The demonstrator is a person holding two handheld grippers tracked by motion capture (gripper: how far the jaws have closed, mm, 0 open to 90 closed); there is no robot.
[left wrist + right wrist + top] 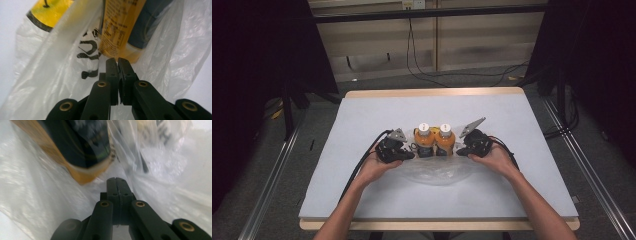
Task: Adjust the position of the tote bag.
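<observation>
Standing upright side by side near the table's [362,107] centre, two orange bottles [434,140] with white caps sit in a clear plastic bag [439,172] that spreads toward the person. The high view places the left gripper [409,154] and right gripper [459,150] at opposite sides of the bottles. The left gripper view adds detail: jaws pressed together on a fold of bag film, beside a bottle's printed label [117,30]. The right gripper view, blurred, likewise shows jaws closed against the film.
</observation>
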